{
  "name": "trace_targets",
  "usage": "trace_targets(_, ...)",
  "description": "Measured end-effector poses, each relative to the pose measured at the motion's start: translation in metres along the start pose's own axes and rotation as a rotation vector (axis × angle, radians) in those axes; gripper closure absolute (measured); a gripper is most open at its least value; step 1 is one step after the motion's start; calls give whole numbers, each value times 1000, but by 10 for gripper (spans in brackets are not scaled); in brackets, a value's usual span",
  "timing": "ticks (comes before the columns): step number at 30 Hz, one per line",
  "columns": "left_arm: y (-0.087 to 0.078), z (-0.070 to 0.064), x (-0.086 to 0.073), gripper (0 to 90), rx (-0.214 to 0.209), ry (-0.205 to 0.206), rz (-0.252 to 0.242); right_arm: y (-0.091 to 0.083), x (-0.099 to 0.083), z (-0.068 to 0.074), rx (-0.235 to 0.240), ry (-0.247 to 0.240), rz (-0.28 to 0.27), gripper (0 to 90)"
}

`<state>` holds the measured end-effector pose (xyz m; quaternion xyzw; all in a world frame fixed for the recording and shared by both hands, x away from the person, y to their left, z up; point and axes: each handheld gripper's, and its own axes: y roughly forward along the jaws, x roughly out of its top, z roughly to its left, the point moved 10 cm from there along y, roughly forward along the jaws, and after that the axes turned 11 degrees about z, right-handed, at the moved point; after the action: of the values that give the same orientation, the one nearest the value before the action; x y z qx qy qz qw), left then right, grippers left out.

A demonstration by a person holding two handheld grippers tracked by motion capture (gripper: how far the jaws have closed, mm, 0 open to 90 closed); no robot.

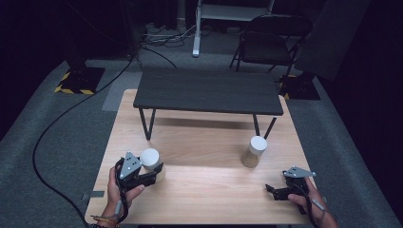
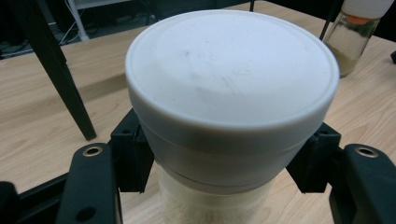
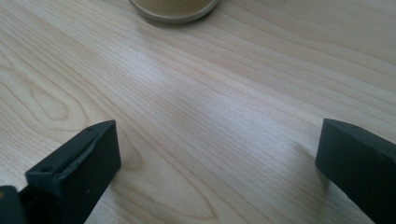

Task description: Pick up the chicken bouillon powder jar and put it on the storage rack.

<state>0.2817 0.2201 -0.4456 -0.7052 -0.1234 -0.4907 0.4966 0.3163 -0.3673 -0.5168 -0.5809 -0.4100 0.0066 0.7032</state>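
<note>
Right up against the lens in the left gripper view is a white-lidded jar [image 2: 232, 93], with pale beige stuff showing through the glass below the lid. Its lid is clamped from both sides by the left gripper [image 2: 224, 161], jaws pressed on just under the rim. From the high view that jar [image 1: 152, 161] sits around 8 o'clock on the wooden table [image 1: 204, 194], near the front left corner. A second jar [image 1: 254, 151], same white lid and part full of tan powder, stands at about 4 o'clock, upright and well apart from the first. Over at 5 o'clock the right gripper [image 1: 272, 191] hangs low over bare wood with its jaws spread wide, holding nothing, the second jar's base [image 3: 173, 8] just ahead of it. Behind both jars there's a small black bench [image 1: 208, 90] at 12 o'clock.
</note>
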Motion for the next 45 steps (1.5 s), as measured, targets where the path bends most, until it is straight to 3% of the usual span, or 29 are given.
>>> trace_targets(10, 0, 3, 14, 354, 8, -28, -13, 0, 0, 0, 0, 0, 0, 0)
trace_targets(23, 5, 5, 45, 354, 24, -61, -28, 0, 0, 0, 0, 0, 0, 0)
trace_targets(30, 6, 5, 66, 354, 39, -68, -33, 0, 0, 0, 0, 0, 0, 0)
trace_targets(36, 2, 6, 86, 354, 27, -68, -65, 0, 0, 0, 0, 0, 0, 0)
trace_targets(42, -5, 10, 112, 354, 29, -66, -102, 0, 0, 0, 0, 0, 0, 0)
trace_targets(43, -7, 10, 122, 354, 37, -60, -101, 0, 0, 0, 0, 0, 0, 0)
trace_targets(45, -7, 10, 126, 355, 41, -62, -105, 0, 0, 0, 0, 0, 0, 0)
